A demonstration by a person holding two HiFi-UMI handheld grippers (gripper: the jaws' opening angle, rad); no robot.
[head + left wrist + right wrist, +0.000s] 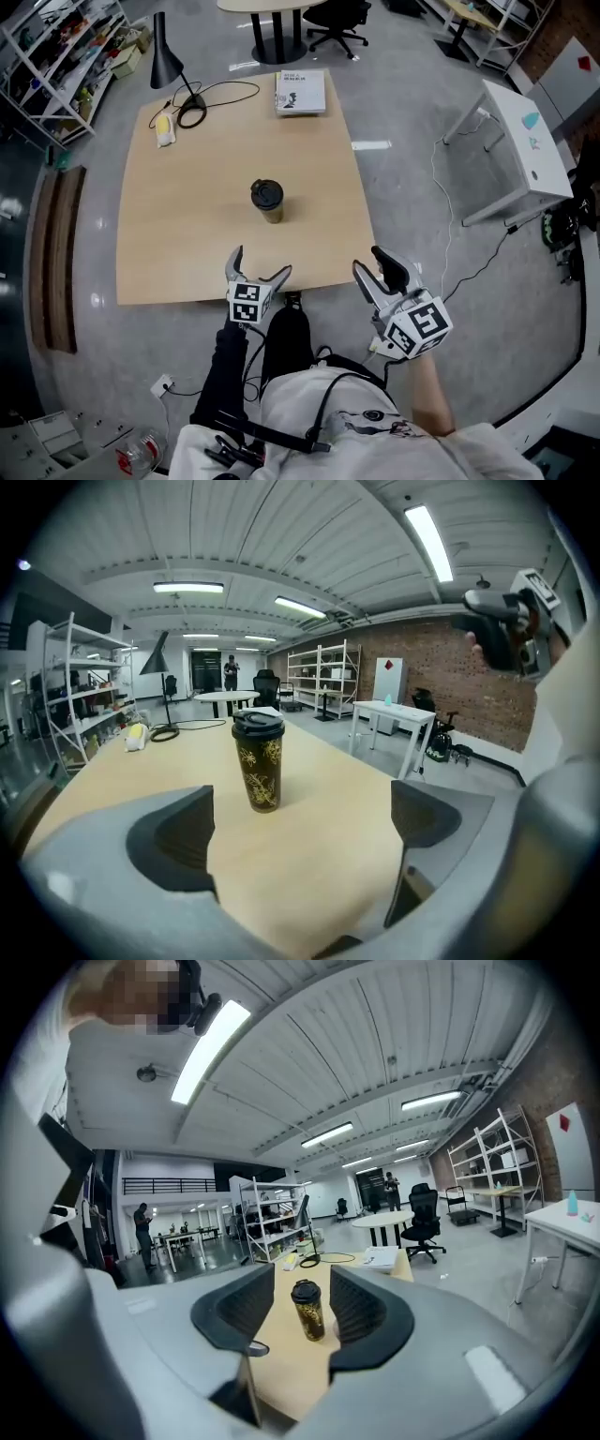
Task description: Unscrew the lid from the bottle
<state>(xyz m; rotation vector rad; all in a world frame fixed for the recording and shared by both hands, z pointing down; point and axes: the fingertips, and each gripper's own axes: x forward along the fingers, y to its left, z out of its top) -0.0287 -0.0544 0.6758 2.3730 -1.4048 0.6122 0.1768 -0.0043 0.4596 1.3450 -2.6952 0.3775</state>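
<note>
As the scene stands, nothing of the job has begun; items as follows.

Item: bottle [267, 202], dark with a gold pattern, upright near the middle of the wooden table [187, 244], standing alone. Its black lid [266, 193] is on and looks fully seated.

Item: left gripper [260, 262], held over the near table edge, jaws spread wide and empty. Its own view shows bare tabletop between the pads, with the bottle well beyond them.

Item: right gripper [370, 262], held off the near right corner of the table, jaws partly apart, gripping nothing. The bottle lines up in the gap in its view but is far off, touched by neither pad.

Item: desk lamp [167, 61] with cable, a small yellow object [165, 128] and a booklet [301, 91], all at the far edge, clear of the work.

Outstanding, by my reckoning: reach in, steady the body with one gripper, clamp the lid with the other, twist it loose, lift it off. All steps remain.
</note>
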